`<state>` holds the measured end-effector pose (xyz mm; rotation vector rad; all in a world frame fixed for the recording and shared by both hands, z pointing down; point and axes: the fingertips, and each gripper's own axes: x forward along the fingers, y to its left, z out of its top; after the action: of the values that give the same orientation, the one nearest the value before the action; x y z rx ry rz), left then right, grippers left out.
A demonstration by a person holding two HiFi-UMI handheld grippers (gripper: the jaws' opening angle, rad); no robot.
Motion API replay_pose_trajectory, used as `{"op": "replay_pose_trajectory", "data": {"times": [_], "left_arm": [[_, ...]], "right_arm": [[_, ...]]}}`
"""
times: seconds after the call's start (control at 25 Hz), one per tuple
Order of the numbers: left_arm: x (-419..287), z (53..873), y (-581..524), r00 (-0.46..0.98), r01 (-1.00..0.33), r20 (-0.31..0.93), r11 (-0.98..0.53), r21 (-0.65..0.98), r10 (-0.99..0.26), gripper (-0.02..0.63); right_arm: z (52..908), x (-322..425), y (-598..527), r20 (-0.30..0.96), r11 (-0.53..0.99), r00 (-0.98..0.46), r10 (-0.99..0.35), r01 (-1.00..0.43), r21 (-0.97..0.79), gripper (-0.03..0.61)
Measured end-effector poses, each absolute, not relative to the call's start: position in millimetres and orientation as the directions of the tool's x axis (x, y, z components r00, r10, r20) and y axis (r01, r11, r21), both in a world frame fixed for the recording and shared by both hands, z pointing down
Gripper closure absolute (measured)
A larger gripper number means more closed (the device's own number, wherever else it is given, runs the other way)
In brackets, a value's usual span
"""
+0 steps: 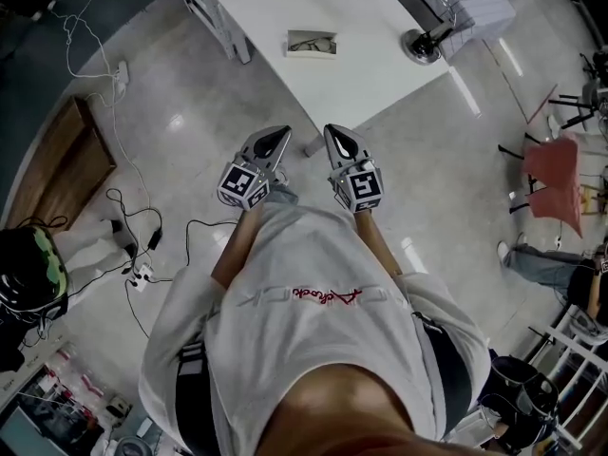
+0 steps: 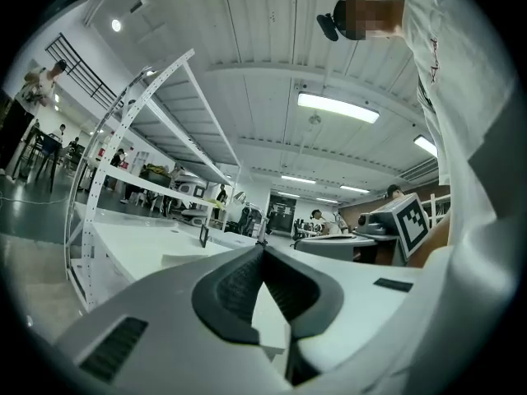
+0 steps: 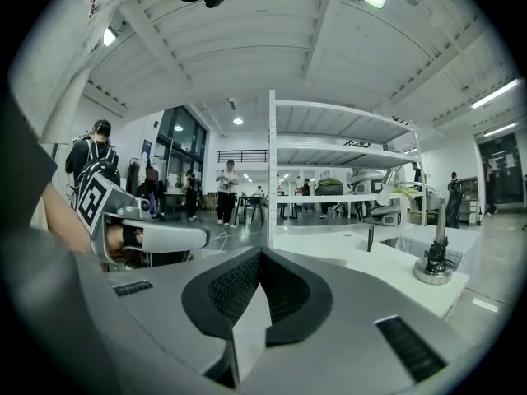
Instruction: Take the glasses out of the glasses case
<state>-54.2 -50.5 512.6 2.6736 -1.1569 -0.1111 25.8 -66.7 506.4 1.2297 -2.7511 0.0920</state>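
In the head view a pale, open glasses case (image 1: 312,43) lies on the white table (image 1: 380,74), with dark-framed glasses showing inside it. Both grippers are held close to the person's chest, short of the table's near corner and well away from the case. The left gripper (image 1: 282,133) is shut with nothing between its jaws, and its tips meet in the left gripper view (image 2: 263,245). The right gripper (image 1: 332,131) sits beside it, also shut and empty, and its tips touch in the right gripper view (image 3: 262,252). Each gripper points level toward the table.
A desk lamp's round base (image 1: 421,46) (image 3: 434,270) stands on the table's right side, near a white box. A white shelf rack (image 3: 329,196) rises behind the table. Cables and a power strip (image 1: 142,274) trail on the floor at left; a red chair (image 1: 556,174) stands at right.
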Motion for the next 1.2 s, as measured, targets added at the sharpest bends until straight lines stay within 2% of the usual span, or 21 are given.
{"op": "replay_pose_trajectory", "data": {"times": [0.44, 1.2], "left_arm": [[-84.3, 514.8, -115.2, 0.723, -0.674, 0.03, -0.695, 0.252, -0.69, 0.6], [-97.6, 537.7, -152.7, 0.732, -0.669, 0.092, -0.687, 0.284, -0.675, 0.601]], "right_arm": [[507.5, -3.5, -130.3, 0.15, 0.633, -0.626, -0.765, -0.774, -0.004, 0.581], [535.8, -15.6, -173.4, 0.19, 0.602, -0.603, -0.775, -0.795, -0.071, 0.581]]}}
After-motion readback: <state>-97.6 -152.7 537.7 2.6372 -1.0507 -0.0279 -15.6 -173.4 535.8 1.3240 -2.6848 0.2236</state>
